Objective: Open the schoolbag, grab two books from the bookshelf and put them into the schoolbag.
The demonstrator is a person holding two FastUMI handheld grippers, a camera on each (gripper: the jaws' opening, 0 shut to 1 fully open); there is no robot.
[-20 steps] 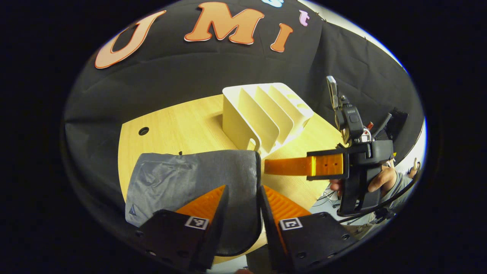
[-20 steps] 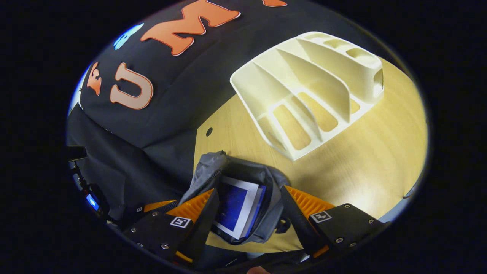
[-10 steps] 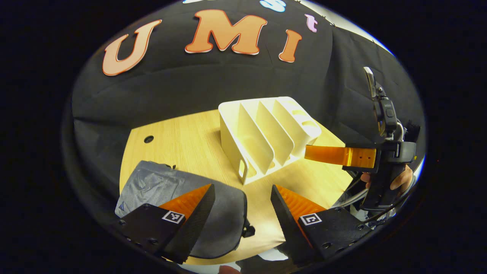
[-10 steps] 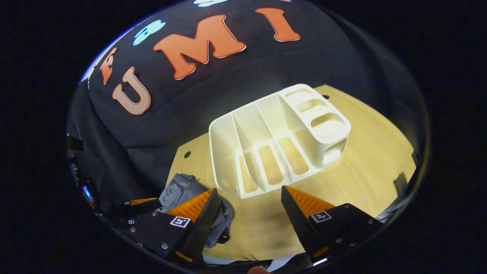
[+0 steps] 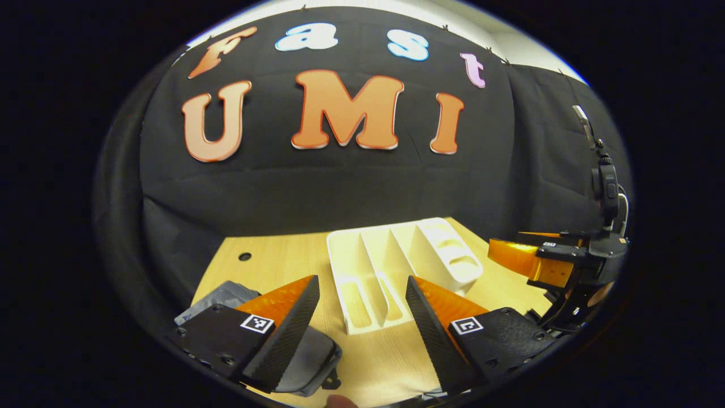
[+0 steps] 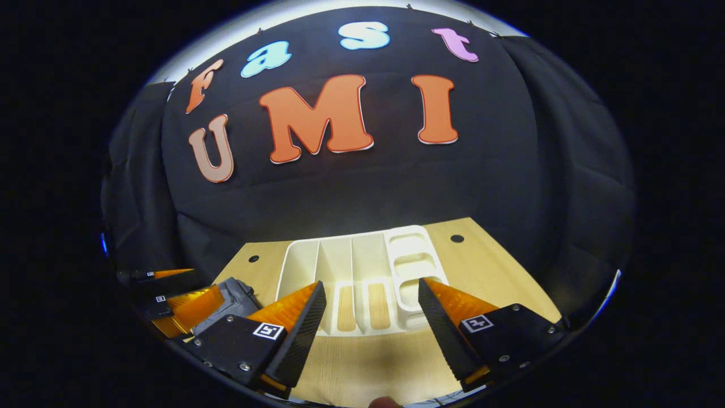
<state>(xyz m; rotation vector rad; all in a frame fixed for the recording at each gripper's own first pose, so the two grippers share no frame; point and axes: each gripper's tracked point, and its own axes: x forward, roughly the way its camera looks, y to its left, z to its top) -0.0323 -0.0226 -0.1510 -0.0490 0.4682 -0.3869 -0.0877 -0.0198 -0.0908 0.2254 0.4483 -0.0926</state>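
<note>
Schoolbag [image 5: 226, 296], grey and crinkled, is lying flat on the pale wooden surface [image 5: 391, 362] in the left gripper view, partly behind the left gripper [image 5: 362, 317], whose ribbed orange fingers are standing apart. Beside it is sitting the cream slotted bookshelf [image 5: 396, 266].

In the right gripper view, the right gripper [image 6: 371, 317] is holding its fingers apart before the bookshelf [image 6: 362, 266], schoolbag [image 6: 235, 294] lying left.

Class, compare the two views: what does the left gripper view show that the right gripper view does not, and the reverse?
Left gripper view: the right claw, open, on its dark handle. Right gripper view: the left claw, open, beside the grey schoolbag, and a hole in the table right of the bookshelf. Both: the white bookshelf, its slots bare of books, the schoolbag and the wooden table.
</note>
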